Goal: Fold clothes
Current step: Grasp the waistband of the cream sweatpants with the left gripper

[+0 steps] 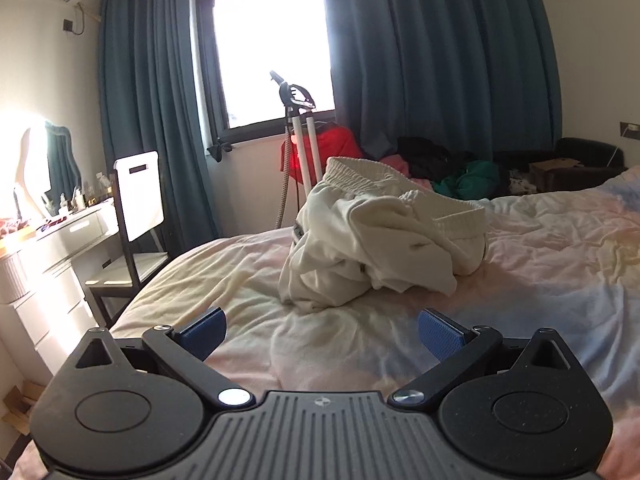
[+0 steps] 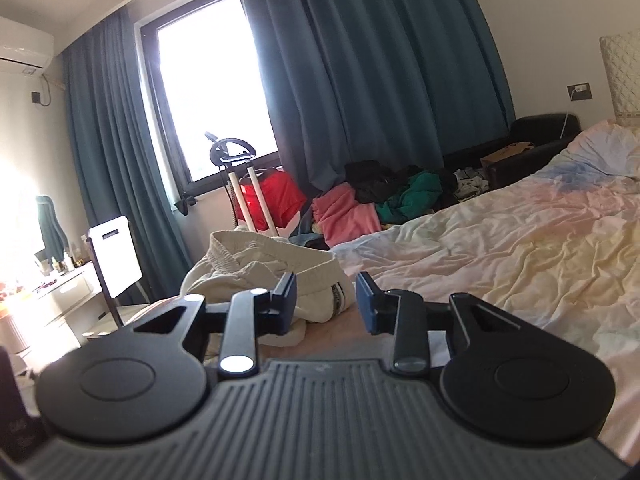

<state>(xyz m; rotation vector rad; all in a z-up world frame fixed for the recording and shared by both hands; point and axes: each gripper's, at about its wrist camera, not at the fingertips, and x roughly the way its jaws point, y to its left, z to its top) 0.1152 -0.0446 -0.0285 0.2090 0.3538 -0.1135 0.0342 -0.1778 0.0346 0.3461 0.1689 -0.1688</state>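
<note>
sitting crumpled on the bed point(image 1: 540, 264), cream shorts point(image 1: 372, 240) lie dead ahead of the left gripper point(image 1: 322, 330), left-front of the right gripper point(image 2: 326, 302); both spread wide, empty.

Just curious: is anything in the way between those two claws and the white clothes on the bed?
Nothing visible. Only bare bedsheet lies between the open left claw, the open right claw and the white clothes.

Teal curtains point(image 1: 420, 60), bright window point(image 1: 272, 40), garment steamer point(image 1: 298, 120), white chair point(image 1: 138, 196)
</note>
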